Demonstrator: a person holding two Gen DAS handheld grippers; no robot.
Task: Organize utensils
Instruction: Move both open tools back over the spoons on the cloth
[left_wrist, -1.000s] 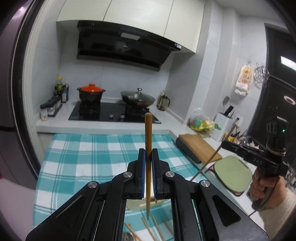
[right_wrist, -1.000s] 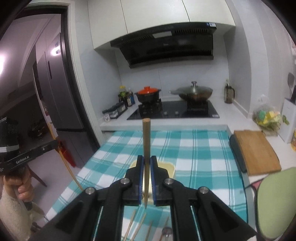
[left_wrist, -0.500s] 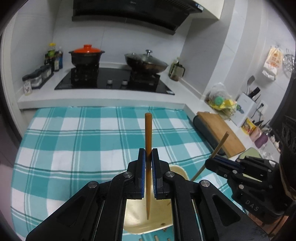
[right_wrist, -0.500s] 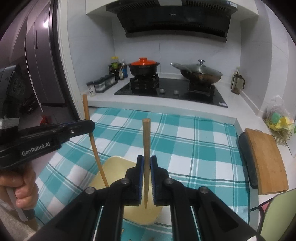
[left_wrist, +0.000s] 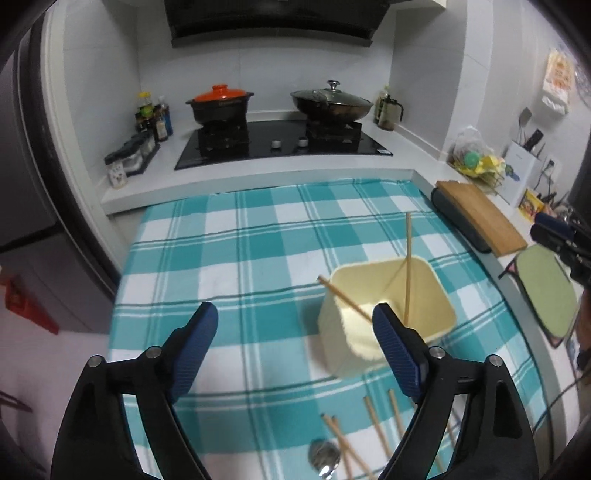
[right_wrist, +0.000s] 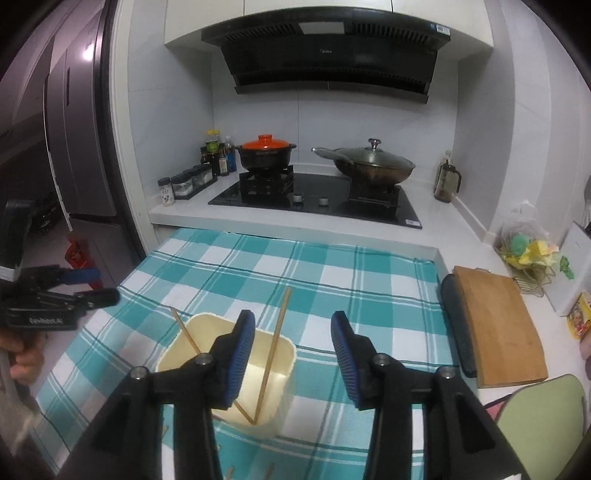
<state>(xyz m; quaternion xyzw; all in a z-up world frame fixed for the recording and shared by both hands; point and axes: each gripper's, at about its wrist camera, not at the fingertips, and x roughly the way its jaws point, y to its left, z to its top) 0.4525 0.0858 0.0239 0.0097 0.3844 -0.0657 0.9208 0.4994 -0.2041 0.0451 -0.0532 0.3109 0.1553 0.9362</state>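
Observation:
A cream container (left_wrist: 436, 295) stands on the teal checked cloth (left_wrist: 258, 236) with two wooden chopsticks (left_wrist: 407, 258) leaning in it, one steep and one slanted. My left gripper (left_wrist: 295, 317) hangs to the container's left, its jaws wide and still opening, with nothing between them. My right gripper (right_wrist: 291, 321) hovers just above the container (right_wrist: 273, 406), its jaws also opening; the steep chopstick (right_wrist: 277, 343) stands free of its pads. Several more chopsticks (left_wrist: 375, 424) and a metal spoon (left_wrist: 324, 454) lie on the cloth nearer me.
Beyond the cloth is a hob (left_wrist: 280, 144) with an orange-lidded pot (left_wrist: 219, 105) and a lidded wok (left_wrist: 330, 101). A wooden cutting board (left_wrist: 480, 218) and a green mat (left_wrist: 546, 291) lie to the right. Spice jars (left_wrist: 129, 155) and a fridge stand left.
Both grippers came down over the cream container and opened. Each let go of its chopstick, and both chopsticks now lean inside the container.

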